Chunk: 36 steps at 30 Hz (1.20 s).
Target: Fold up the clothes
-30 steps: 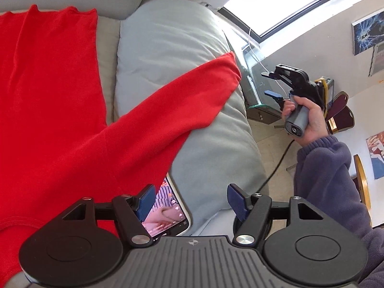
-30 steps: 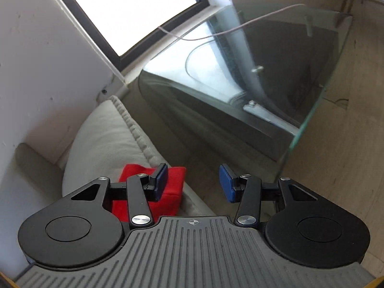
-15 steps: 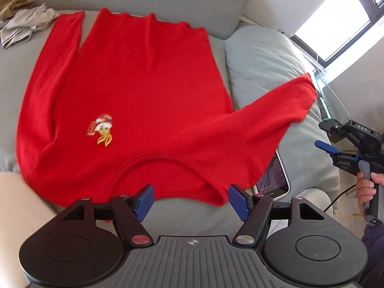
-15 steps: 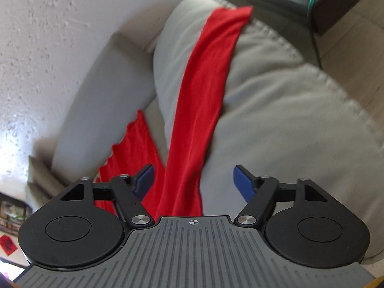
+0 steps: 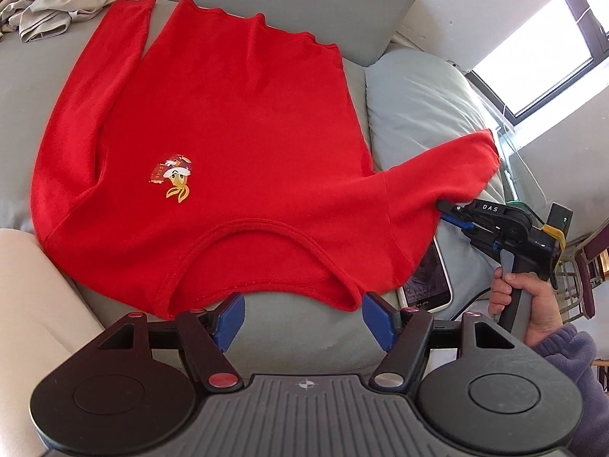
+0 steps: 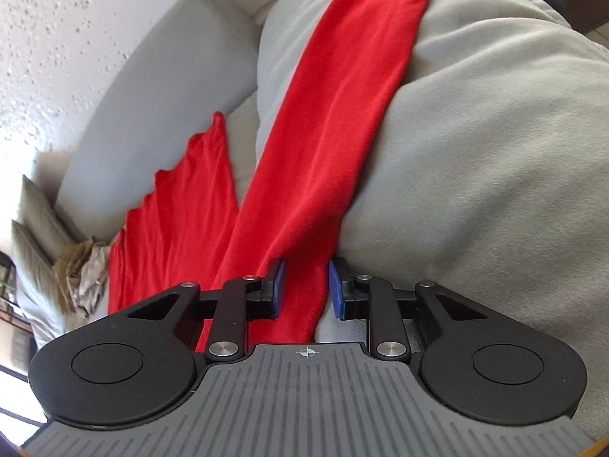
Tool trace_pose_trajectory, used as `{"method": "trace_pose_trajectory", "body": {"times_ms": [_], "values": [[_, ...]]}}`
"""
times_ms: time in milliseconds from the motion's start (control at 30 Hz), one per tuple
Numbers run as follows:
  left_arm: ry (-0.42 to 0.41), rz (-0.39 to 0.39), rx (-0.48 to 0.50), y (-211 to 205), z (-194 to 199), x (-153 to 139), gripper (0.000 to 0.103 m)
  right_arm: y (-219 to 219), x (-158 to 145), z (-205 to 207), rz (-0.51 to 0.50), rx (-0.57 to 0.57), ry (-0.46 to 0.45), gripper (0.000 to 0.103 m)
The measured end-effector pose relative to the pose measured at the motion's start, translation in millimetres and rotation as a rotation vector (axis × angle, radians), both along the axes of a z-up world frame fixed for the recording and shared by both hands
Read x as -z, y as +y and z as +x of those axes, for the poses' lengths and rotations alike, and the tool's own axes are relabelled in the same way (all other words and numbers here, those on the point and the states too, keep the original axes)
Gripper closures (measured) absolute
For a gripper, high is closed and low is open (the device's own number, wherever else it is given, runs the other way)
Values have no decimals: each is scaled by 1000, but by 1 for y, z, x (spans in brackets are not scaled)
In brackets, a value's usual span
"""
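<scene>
A red long-sleeved sweater [image 5: 236, 133] with a small cartoon print lies flat on the grey sofa [image 5: 34, 76], collar toward me. Its right sleeve [image 6: 342, 114] runs up over a grey cushion [image 5: 415, 103]. My left gripper [image 5: 302, 320] stands open just in front of the collar edge, with nothing between its blue pads. My right gripper [image 6: 304, 285] is down on the lower part of that sleeve. Its jaws are closing, with the flat red cloth in the narrow gap between them. In the left wrist view the right gripper [image 5: 447, 211] meets the sleeve's near edge.
A phone [image 5: 430, 282] with a lit screen lies on the seat, partly under the sleeve, near the right gripper. A pile of beige and grey clothes [image 5: 53, 11] sits at the sofa's far left. A beige cushion [image 5: 34, 304] lies at the near left. A window [image 5: 540, 57] is behind the sofa.
My right gripper has swung from the glass table down to the sleeve on the cushion, and its jaws have narrowed around the cloth. The left gripper swung left over the sweater, then stayed.
</scene>
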<state>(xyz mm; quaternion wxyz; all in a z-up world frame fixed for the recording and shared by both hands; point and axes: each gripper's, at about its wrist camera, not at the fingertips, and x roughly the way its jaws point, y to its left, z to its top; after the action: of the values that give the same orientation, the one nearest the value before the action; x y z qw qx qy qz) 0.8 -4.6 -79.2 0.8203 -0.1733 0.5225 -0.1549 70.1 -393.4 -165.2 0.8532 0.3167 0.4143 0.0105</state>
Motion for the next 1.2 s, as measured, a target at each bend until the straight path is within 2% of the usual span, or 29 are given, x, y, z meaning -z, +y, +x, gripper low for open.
{"method": "trace_pose_trajectory", "body": {"times_ms": [33,67,233,367,433,500,533,567,667,733,933,1000,1067,1200], "values": [[-1,-2,-4,1,-1,0,37,4,-1,1,-27,-5,2,96],[-2,-3,-9,3,-2,0,37,5,-4,0,-40,1,-1,101],[9,-18,-36,12,-3,2,37,5,-31,-19,-71,57,-46,103],[19,-32,-38,12,-1,3,37,-4,-42,-34,-102,100,3,102],[20,-36,-32,11,-1,3,37,-15,-37,-37,-74,83,57,95],[20,-37,-31,12,-2,4,37,-21,-25,-35,29,68,89,81],[21,-36,-33,12,-3,4,37,-23,-22,-35,73,57,77,62],[23,-33,-37,11,-3,4,37,-24,-19,-34,112,43,52,48],[29,-24,-44,11,-4,5,37,-22,-15,-23,117,1,28,46],[31,-21,-43,10,-4,5,37,-19,-11,-16,99,-24,7,51],[31,-6,-39,9,-4,5,37,-21,6,1,89,-76,-21,82],[35,-5,-44,8,-3,5,37,-21,7,4,80,-94,-20,84],[36,-6,-42,7,-2,5,37,-15,6,6,23,-104,-12,101],[37,-4,-34,4,-1,5,37,-8,-4,-3,-13,-83,-47,102]]}}
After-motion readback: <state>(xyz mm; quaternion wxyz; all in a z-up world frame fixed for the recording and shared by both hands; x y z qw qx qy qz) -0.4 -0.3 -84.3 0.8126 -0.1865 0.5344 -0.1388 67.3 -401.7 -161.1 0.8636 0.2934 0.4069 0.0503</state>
